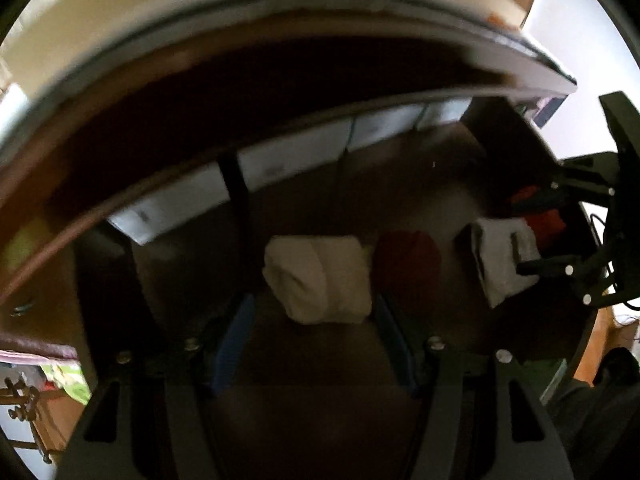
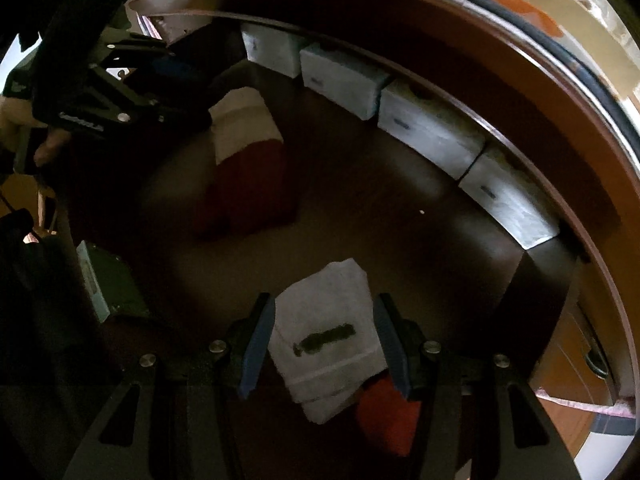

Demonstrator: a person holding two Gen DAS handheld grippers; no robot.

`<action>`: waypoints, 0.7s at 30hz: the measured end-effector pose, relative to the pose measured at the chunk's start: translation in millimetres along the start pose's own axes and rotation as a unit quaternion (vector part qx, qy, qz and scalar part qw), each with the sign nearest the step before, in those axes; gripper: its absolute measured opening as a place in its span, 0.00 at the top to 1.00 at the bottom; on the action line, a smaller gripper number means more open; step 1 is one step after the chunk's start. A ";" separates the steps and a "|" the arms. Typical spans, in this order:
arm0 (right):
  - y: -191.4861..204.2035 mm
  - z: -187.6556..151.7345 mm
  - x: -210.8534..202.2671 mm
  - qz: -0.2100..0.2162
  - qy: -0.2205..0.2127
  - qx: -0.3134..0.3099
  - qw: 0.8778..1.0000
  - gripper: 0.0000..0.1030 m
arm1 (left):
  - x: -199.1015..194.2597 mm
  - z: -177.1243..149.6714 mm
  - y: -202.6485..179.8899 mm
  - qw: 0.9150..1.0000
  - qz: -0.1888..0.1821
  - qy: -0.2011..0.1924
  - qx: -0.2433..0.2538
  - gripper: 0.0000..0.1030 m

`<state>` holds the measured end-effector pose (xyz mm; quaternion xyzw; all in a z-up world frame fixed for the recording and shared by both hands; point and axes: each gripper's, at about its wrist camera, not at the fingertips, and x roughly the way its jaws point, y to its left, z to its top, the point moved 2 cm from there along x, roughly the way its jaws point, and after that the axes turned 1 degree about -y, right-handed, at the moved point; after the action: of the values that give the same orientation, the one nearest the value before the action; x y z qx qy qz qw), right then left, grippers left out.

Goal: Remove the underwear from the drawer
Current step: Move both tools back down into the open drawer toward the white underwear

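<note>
Drawer [image 2: 360,208] floor mostly bare mid-way between folded bundles; row of pale boxes [image 2: 428,136] blocks back wall, cabinet top edge [image 1: 280,20] overhangs, dark box [image 2: 108,280] near front-left.

The drawer [image 1: 400,184] is open, dark brown inside. On its floor lies folded underwear: a cream roll [image 1: 320,278], a dark red piece [image 1: 408,264] just beside it, and further along a white folded piece [image 2: 328,336] with a dark mark on top, partly over a bright red piece [image 2: 384,412].
</note>
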<state>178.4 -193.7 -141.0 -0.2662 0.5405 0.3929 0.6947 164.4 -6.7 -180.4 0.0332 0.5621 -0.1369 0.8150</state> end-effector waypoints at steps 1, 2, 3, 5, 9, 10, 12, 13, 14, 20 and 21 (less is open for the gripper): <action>0.4 0.2 1.6 -0.001 0.001 -0.002 1.000 0.48 | 2.6 0.2 1.2 1.000 -0.008 0.007 -0.003 0.39; 1.2 0.4 3.8 -0.003 0.003 -0.006 1.000 0.48 | 5.5 0.3 2.1 1.000 -0.013 0.014 -0.005 0.39; 1.6 0.7 5.3 -0.002 0.004 -0.008 1.000 0.48 | 7.9 -0.2 2.7 1.000 -0.015 0.020 -0.007 0.42; 2.6 1.7 8.5 0.002 0.006 -0.011 1.000 0.48 | 12.2 -1.0 2.5 0.999 -0.024 0.033 -0.008 0.43; 4.1 1.1 14.1 -0.003 0.014 -0.023 1.000 0.48 | 18.2 -3.4 -3.1 0.998 -0.027 0.049 0.003 0.54; 4.1 1.9 14.6 -0.001 0.014 -0.025 1.000 0.48 | 20.7 -3.9 -4.4 0.998 -0.031 0.057 0.003 0.56; 4.4 3.0 15.2 0.002 0.015 -0.026 1.000 0.48 | 24.3 -3.6 -3.7 0.997 -0.038 0.065 -0.002 0.56; 4.4 3.5 15.7 0.002 0.015 -0.026 1.000 0.48 | 25.5 -3.0 -2.6 0.997 -0.040 0.068 -0.005 0.56; 3.8 4.4 16.5 0.004 0.016 -0.026 1.000 0.48 | 27.5 -2.8 -2.0 0.997 -0.043 0.071 -0.009 0.56; 3.7 5.1 20.1 0.008 0.022 -0.023 0.999 0.48 | 38.3 1.3 -2.9 0.996 -0.046 0.080 -0.006 0.59; 3.7 4.4 21.5 0.006 0.027 -0.023 0.999 0.48 | 39.5 1.9 -2.4 0.995 -0.052 0.083 -0.007 0.70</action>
<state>180.0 -182.6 -160.3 -0.2888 0.5514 0.4023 0.6714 178.6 -16.7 -216.0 0.0099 0.6299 -0.1718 0.7574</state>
